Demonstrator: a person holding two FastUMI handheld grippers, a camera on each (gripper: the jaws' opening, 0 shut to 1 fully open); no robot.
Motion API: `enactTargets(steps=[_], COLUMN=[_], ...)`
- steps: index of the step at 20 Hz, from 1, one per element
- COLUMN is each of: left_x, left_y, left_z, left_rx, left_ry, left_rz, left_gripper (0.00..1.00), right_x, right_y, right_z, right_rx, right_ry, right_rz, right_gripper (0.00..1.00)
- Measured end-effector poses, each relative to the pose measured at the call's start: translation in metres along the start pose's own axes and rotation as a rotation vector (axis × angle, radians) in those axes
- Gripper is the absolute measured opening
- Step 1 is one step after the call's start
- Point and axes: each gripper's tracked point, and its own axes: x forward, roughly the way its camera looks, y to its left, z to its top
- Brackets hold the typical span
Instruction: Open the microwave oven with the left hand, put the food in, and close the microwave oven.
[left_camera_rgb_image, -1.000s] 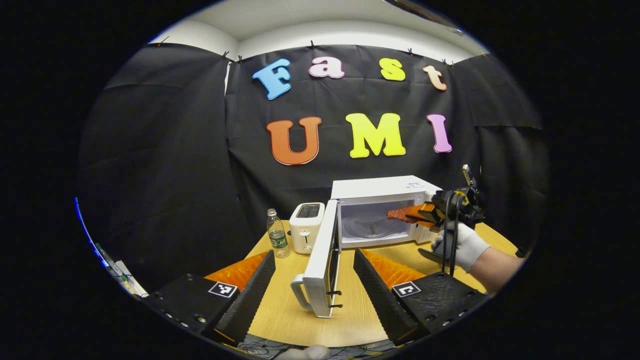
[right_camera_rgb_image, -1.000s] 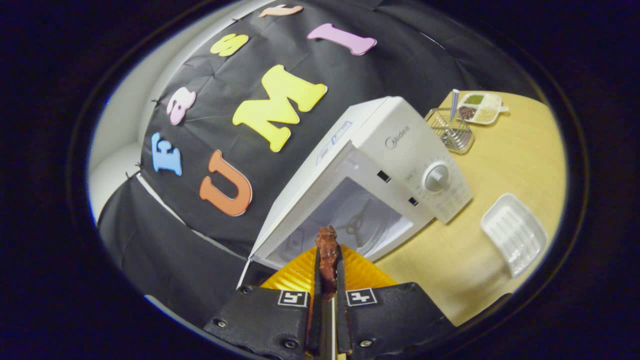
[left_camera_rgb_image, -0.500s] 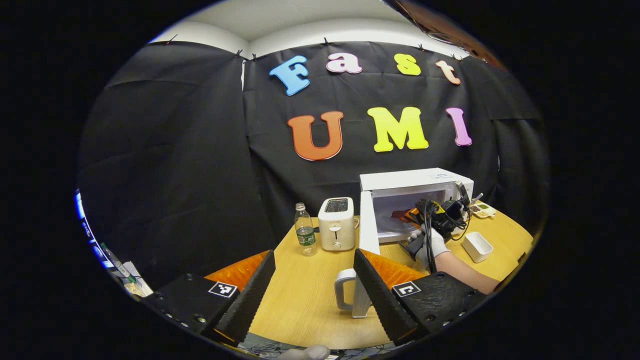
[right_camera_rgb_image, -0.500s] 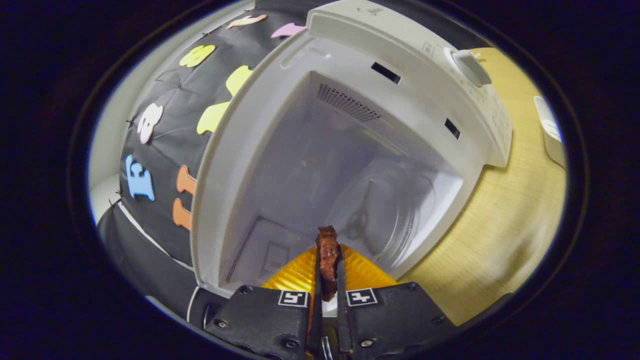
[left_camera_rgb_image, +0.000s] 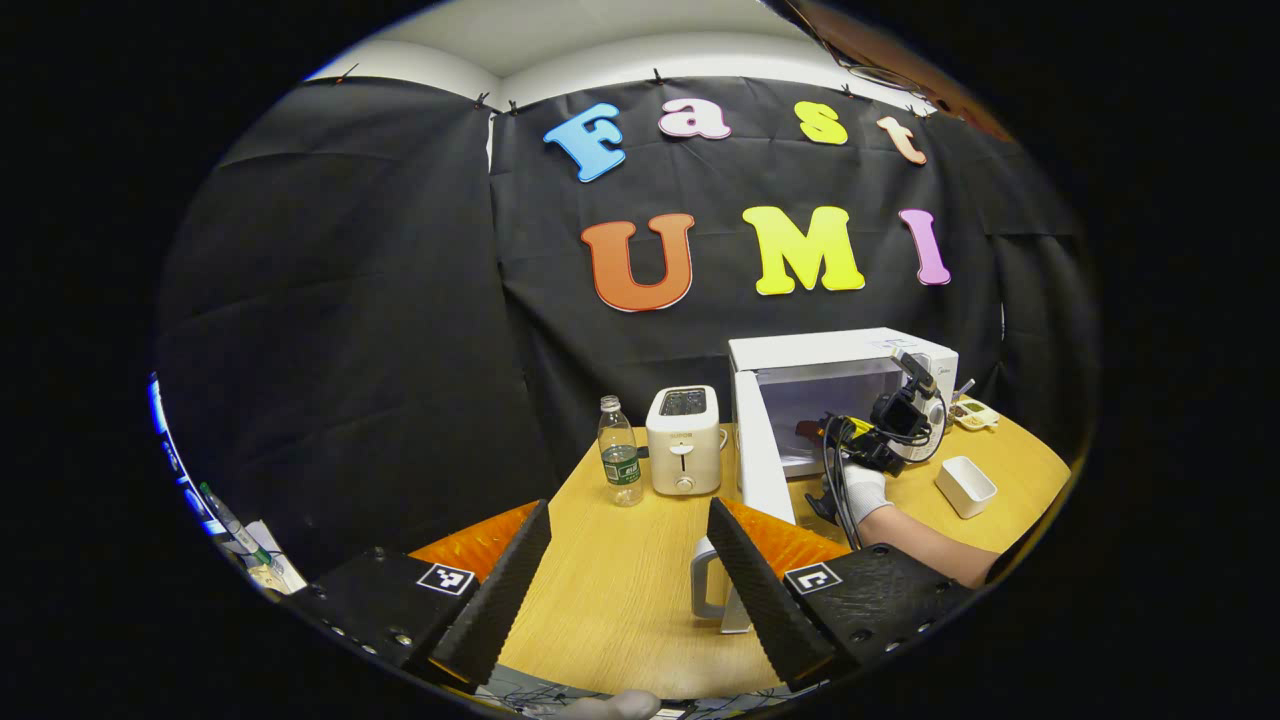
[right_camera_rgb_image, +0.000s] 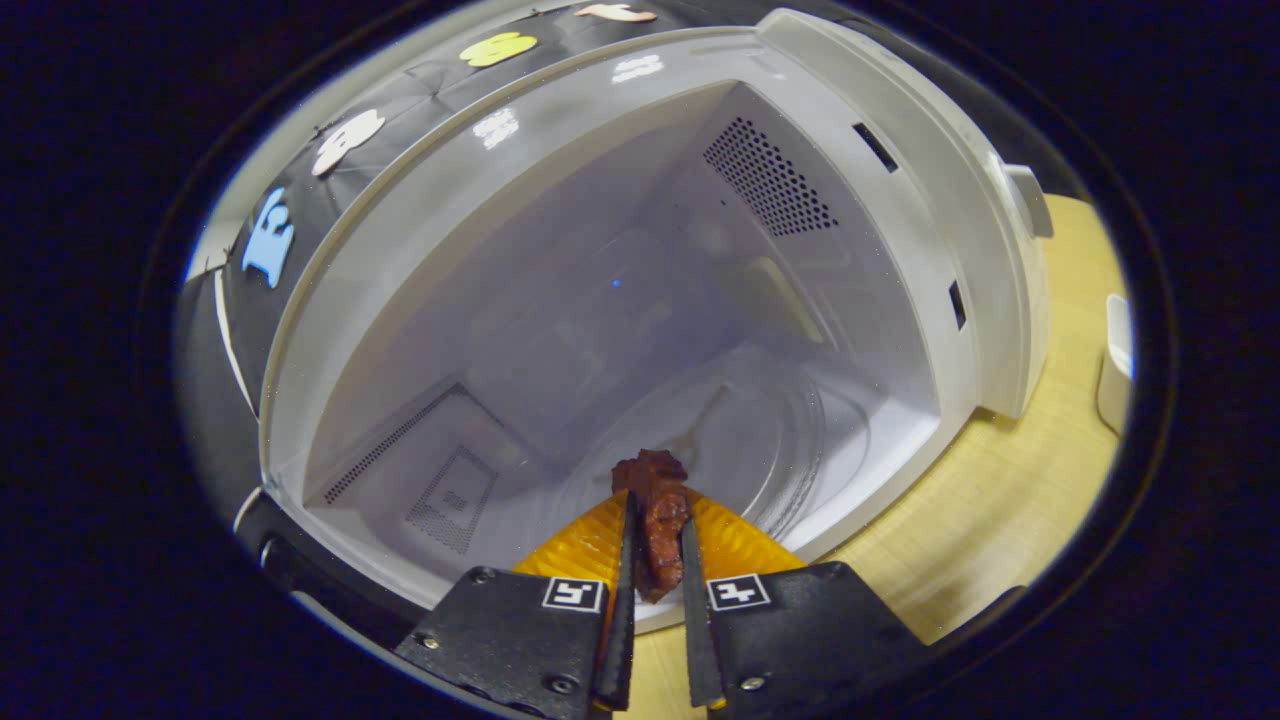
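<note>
Door swung wide, we're mid-delivery: the right gripper (right_camera_rgb_image: 655, 560) pinches the food (right_camera_rgb_image: 655, 500) just inside the microwave oven (right_camera_rgb_image: 960, 260), over its glass turntable (right_camera_rgb_image: 760, 440). Left gripper (left_camera_rgb_image: 628, 560) idles, jaws apart (holding nothing). Next: lower, release, withdraw.

One microwave oven (left_camera_rgb_image: 840, 395) stands on the single desk (left_camera_rgb_image: 610, 590), with its one door (left_camera_rgb_image: 762, 465) swung open. One toaster (left_camera_rgb_image: 683, 440) and one plastic bottle (left_camera_rgb_image: 620, 466) stand beside it. One white rectangular dish (left_camera_rgb_image: 966, 486) lies on the desk, and one compartment tray (left_camera_rgb_image: 975, 412) sits farther back. Two tools are in sight: the left tool (left_camera_rgb_image: 628, 575) with its two fingers spread apart, and the right tool (right_camera_rgb_image: 655, 560). One gloved hand (left_camera_rgb_image: 862, 492) holds the right tool. One piece of food (right_camera_rgb_image: 655, 505) sits between the right tool's two fingers. One glass turntable (right_camera_rgb_image: 760, 440) lies inside the oven.
</note>
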Motion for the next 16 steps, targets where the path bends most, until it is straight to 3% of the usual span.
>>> enactTargets(steps=[2, 3, 4, 5, 8, 9, 16], left_x=[0.001, 0.003, 0.003, 0.003, 0.007, 0.009, 0.008], left_y=[-0.002, -0.003, -0.005, -0.007, -0.015, -0.016, -0.005], left_z=[0.002, 0.002, 0.003, 0.005, 0.011, 0.013, 0.042], left_rx=[0.001, 0.002, 0.005, 0.009, -0.004, -0.009, -0.044], left_ry=[-0.005, -0.004, -0.008, -0.013, -0.027, -0.033, -0.085], left_rz=[0.001, 0.000, -0.001, -0.005, -0.022, -0.022, -0.012], left_gripper=[0.96, 0.96, 0.96, 0.96, 0.96, 0.96, 0.96], right_x=[0.001, -0.002, -0.005, -0.008, -0.020, -0.026, -0.123], right_y=[-0.008, -0.011, -0.014, -0.014, -0.006, -0.004, 0.020], right_z=[0.003, 0.007, 0.014, 0.020, 0.031, 0.033, 0.059], right_rx=[-0.096, -0.144, -0.184, -0.213, -0.279, -0.307, -0.401], right_ry=[-0.002, -0.016, -0.038, -0.063, -0.081, -0.082, 0.009], right_rz=[-0.028, -0.047, -0.061, -0.060, -0.041, -0.034, 0.062], right_gripper=[0.37, 0.27, 0.48, 0.45, 0.89, 1.00, 1.00])
